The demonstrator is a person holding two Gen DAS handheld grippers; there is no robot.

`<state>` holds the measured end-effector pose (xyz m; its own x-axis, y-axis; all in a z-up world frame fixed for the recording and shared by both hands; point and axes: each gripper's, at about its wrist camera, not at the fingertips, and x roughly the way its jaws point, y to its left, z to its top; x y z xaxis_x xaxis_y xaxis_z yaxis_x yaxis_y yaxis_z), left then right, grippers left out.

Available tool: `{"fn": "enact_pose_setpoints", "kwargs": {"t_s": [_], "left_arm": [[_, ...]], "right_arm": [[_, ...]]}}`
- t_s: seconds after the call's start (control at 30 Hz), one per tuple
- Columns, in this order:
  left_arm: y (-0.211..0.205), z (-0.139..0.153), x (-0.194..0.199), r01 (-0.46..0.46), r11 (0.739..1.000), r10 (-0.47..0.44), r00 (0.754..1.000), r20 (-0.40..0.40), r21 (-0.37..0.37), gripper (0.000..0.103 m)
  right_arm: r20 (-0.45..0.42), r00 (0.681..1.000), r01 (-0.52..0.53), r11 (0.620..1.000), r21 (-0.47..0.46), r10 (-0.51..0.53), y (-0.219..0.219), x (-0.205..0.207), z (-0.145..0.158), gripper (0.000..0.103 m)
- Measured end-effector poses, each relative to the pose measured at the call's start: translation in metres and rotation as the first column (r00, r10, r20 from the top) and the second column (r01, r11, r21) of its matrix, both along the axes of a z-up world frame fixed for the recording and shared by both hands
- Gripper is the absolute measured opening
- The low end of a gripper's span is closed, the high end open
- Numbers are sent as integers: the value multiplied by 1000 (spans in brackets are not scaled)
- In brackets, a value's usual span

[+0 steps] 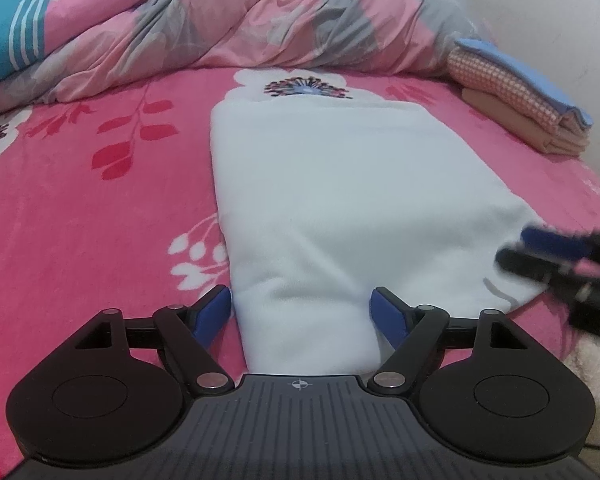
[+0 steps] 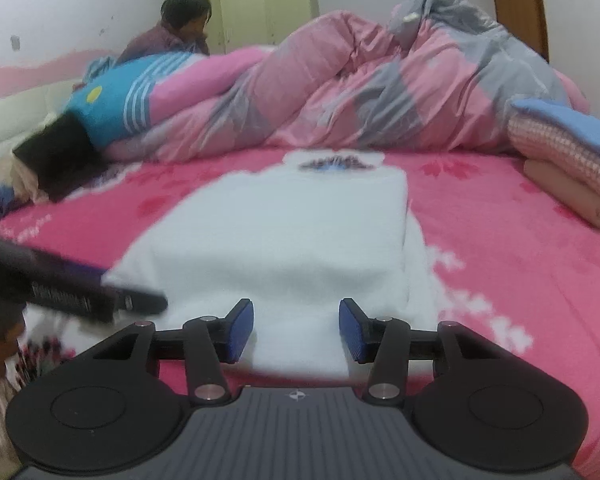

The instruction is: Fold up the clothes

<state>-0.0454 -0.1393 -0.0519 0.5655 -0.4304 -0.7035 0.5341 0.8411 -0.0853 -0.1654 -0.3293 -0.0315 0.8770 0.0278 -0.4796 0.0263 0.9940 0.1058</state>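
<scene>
While the white cloth [image 1: 332, 208] lies folded in a long strip mid-bed on the pink sheet [image 1: 80, 208], take both near corners evenly, lift together and carry toward twelve o'clock, keeping edges aligned. Left gripper [image 1: 302, 312]: jaws apart, astride the near end, gripping nothing, tilted steeply down. Right gripper [image 2: 296, 330]: half open, empty, angled shallower. Folded stack [image 1: 520, 96] at two o'clock.

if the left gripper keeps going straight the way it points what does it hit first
Most likely the white folded cloth: its near edge already lies between the open fingers of the left gripper, though depth is unclear.
</scene>
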Motion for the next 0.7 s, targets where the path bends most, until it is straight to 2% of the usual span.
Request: {"fn": "enact_pose_setpoints", "kwargs": {"t_s": [0.2, 0.27, 0.37, 0.43, 0.57, 0.7], "left_arm": [[-5, 4, 0, -34, 999, 35, 999, -28, 36, 85], [-6, 5, 0, -46, 998, 48, 998, -34, 49, 85], [-9, 5, 0, -58, 996, 61, 997, -38, 74, 91], [-10, 6, 0, -63, 994, 67, 997, -37, 85, 94], [-11, 6, 0, -70, 993, 73, 997, -37, 94, 96], [-12, 7, 1, -73, 992, 77, 996, -41, 98, 96]], "right_arm": [[50, 999, -17, 999, -50, 20, 2, 20, 20, 50], [28, 999, -26, 998, -51, 27, 3, 31, 14, 49], [-66, 997, -37, 998, -60, 33, 2, 49, -10, 48], [-54, 998, -45, 996, -79, 41, 4, 48, -17, 49], [-81, 996, -36, 997, -67, 30, 4, 48, -6, 44], [-40, 999, -17, 998, -62, 15, 0, 51, 9, 42]]}}
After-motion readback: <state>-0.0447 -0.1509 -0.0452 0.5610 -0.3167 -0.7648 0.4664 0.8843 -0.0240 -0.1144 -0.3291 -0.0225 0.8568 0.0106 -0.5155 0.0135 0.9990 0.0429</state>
